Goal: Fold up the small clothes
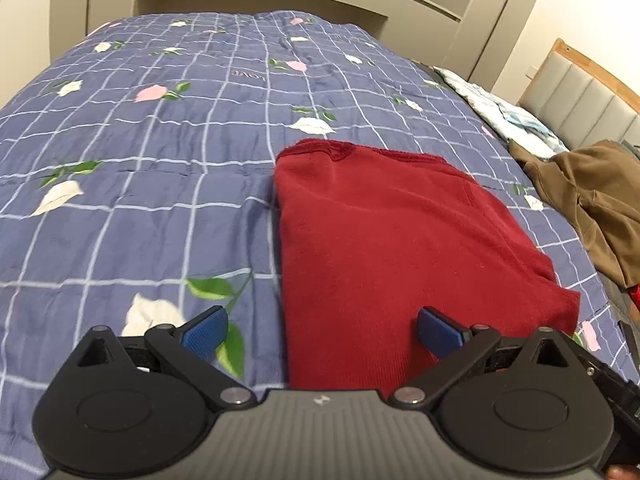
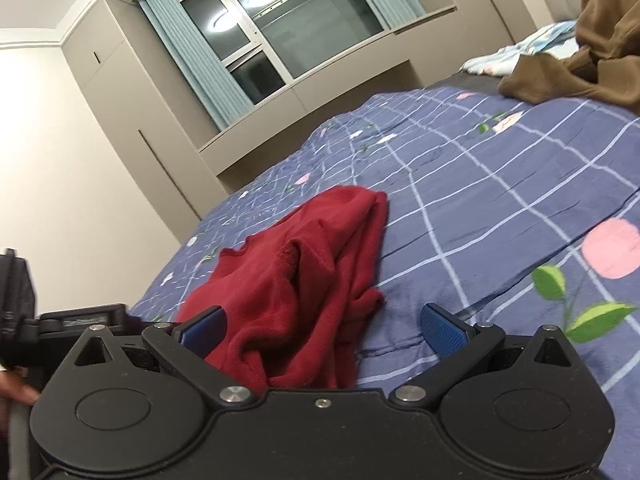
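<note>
A dark red garment (image 1: 384, 240) lies folded into a rough rectangle on the blue checked floral bedspread (image 1: 160, 160). My left gripper (image 1: 322, 330) hovers open over its near edge, blue pads wide apart, nothing held. In the right wrist view the same red garment (image 2: 296, 280) looks bunched and layered, seen low from its side. My right gripper (image 2: 322, 330) stands open just above its near end, with the left pad over the cloth and the right pad over the bedspread (image 2: 500, 200).
A brown garment (image 1: 592, 204) lies crumpled at the right of the bed, with a pale patterned cloth (image 1: 508, 116) behind it. A padded headboard (image 1: 592, 92) stands far right. Cabinets and a window (image 2: 288, 24) lie beyond the bed.
</note>
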`<control>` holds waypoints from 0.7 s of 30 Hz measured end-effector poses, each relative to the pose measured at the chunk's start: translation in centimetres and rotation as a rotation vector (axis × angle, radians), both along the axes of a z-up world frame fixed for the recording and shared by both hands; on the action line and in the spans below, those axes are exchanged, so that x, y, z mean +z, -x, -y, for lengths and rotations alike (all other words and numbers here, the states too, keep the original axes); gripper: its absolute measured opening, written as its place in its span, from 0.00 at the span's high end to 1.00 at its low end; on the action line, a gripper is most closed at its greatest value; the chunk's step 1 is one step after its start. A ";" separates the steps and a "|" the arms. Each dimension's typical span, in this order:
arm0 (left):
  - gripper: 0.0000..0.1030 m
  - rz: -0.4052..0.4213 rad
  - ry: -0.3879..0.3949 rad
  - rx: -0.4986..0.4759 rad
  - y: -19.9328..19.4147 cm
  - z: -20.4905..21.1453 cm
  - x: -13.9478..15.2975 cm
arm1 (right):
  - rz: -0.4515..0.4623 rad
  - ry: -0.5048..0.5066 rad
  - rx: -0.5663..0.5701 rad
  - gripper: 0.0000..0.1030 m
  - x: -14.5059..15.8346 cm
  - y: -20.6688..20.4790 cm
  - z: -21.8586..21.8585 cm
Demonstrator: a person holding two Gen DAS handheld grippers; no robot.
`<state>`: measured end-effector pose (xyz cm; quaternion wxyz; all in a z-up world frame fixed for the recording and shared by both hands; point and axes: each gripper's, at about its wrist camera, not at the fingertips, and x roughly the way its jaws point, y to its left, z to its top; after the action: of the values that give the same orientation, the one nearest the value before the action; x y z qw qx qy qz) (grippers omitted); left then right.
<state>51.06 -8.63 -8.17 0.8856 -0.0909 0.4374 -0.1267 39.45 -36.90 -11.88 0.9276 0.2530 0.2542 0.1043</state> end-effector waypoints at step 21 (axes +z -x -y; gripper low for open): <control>0.10 -0.105 0.089 -0.022 -2.5 -1.3 -0.3 | -0.136 -0.185 -0.036 0.12 0.9 -3.4 -0.4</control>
<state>53.58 -7.38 -8.45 0.8552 -0.1317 0.4781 -0.1510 42.84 -36.45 -11.02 0.8826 0.3486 0.3012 0.0933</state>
